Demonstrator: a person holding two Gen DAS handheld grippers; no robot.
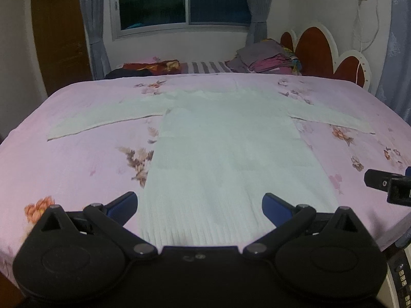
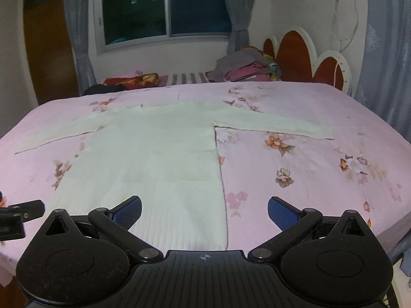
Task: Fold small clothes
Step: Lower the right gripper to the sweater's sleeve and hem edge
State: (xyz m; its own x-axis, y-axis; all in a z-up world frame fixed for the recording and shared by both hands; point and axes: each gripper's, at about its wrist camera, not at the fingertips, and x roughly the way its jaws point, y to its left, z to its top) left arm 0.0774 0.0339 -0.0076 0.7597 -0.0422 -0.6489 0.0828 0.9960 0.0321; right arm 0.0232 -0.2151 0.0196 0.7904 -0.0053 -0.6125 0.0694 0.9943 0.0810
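Observation:
A pale white ribbed long-sleeved sweater (image 1: 226, 148) lies flat on the pink floral bed sheet (image 1: 77, 159), both sleeves spread out sideways, hem toward me. It also shows in the right wrist view (image 2: 154, 159). My left gripper (image 1: 199, 204) is open and empty, held over the hem's middle. My right gripper (image 2: 204, 209) is open and empty, over the hem's right corner; it also shows at the right edge of the left wrist view (image 1: 390, 183).
A stack of folded clothes (image 1: 264, 57) sits at the far side by the red and white headboard (image 1: 323, 51). Dark and red garments (image 1: 149, 68) lie at the far left. A window with grey curtains (image 1: 185, 0) is behind. The bed edge is close below me.

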